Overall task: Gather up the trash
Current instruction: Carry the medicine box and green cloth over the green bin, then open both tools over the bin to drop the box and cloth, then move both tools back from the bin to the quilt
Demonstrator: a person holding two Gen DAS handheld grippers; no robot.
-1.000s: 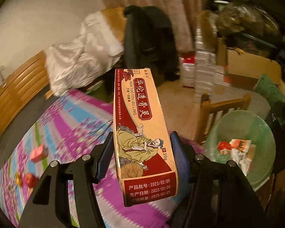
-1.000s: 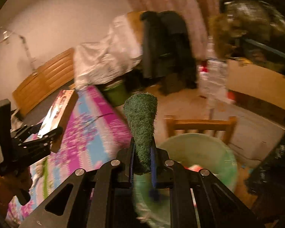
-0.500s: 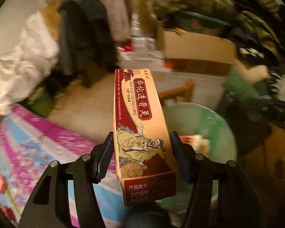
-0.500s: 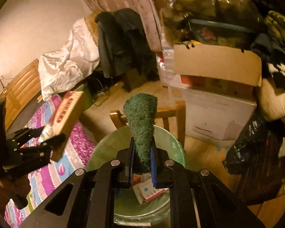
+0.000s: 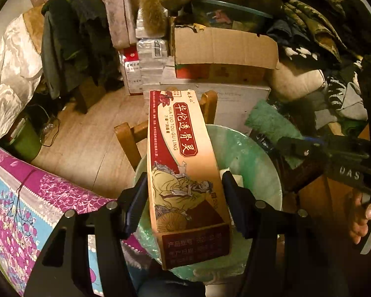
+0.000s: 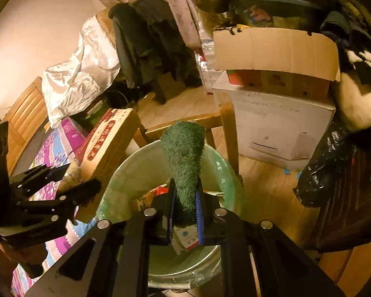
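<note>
We hold the left gripper [image 5: 184, 203] over the trash bin [image 5: 259, 163], its black jaws easing apart on either side of a long cardboard carton [image 5: 183, 173]. The carton is a flat-sided rectangular box, glossy cream and dark red, printed with Chinese characters and a robed seated figure. In the left wrist view its left face sits against the left pad while a thin gap shows beside the right pad, so we cannot tell how firmly it is gripped. It stands tilted, its far end pointing toward twelve o'clock above the bin's mouth.

Our right gripper [image 6: 185, 210] has its jaws opening too, with a green scouring pad [image 6: 184, 163] between the blue-edged pads. The pad is coarse, fibrous and tapered like a cone, wide end up at twelve o'clock, and the narrow end is touching both pads. It hangs over the bin's opening.

The bin is round, lined with a thin, crinkled, translucent green plastic bag [image 6: 222, 173]. Paper scraps and small printed packets [image 6: 188, 240] lie inside. A wooden chair [image 6: 225, 133] stands just beyond the bin at twelve o'clock. A patterned magenta and blue cloth [image 5: 24, 198] covers a surface at eight o'clock, and corrugated cardboard boxes [image 6: 277, 49] stack at one o'clock.
</note>
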